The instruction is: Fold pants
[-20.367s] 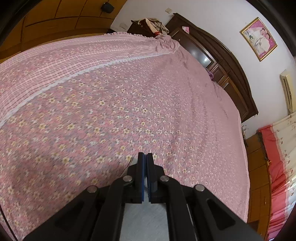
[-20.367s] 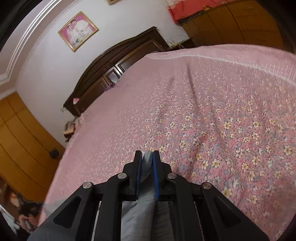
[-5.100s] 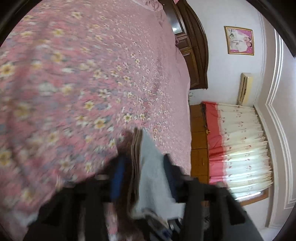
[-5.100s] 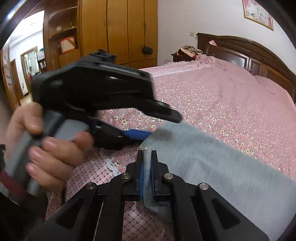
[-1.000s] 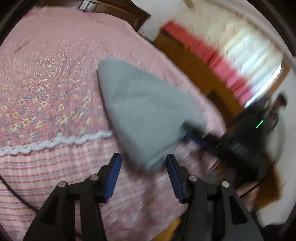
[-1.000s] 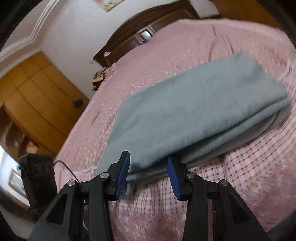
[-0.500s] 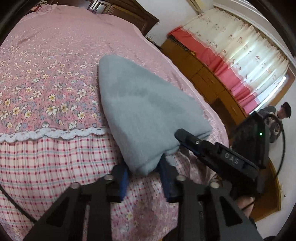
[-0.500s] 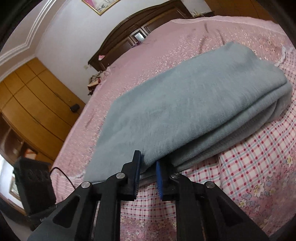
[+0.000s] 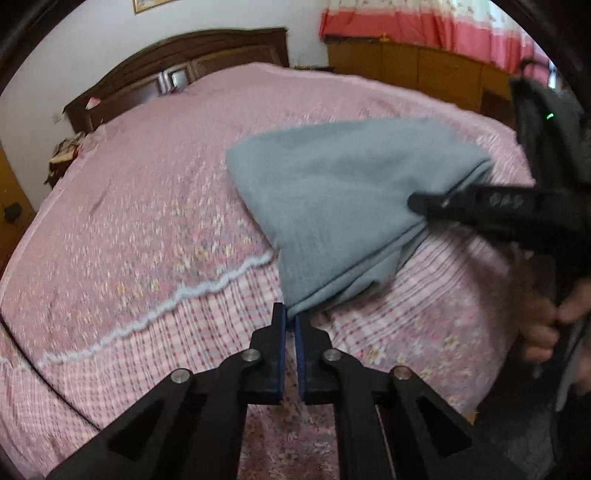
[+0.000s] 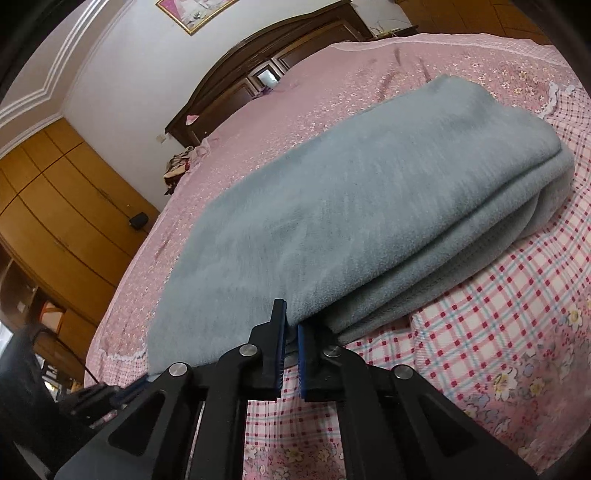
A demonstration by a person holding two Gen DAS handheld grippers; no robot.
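The grey pants [image 9: 343, 206] lie folded in layers on the pink bedspread [image 9: 140, 206], near the bed's checked front border. My left gripper [image 9: 290, 317] is shut on the near corner of the pants. My right gripper [image 10: 290, 325] is shut on the edge of the stacked layers of the pants [image 10: 351, 206]. The right gripper also shows in the left wrist view [image 9: 417, 203], held by a hand, its tip at the other near corner. The left gripper's body shows dimly at the lower left of the right wrist view [image 10: 110, 395].
A dark wooden headboard [image 9: 177, 77] stands at the far end of the bed. Wooden wardrobes [image 10: 62, 206] line the left wall, with a red and cream curtain [image 9: 424, 22] on the right. A white lace strip [image 9: 173, 299] crosses the bedspread.
Both grippers have closed from open onto the near edge of the folded pants. The left wrist view has swung left toward the headboard.
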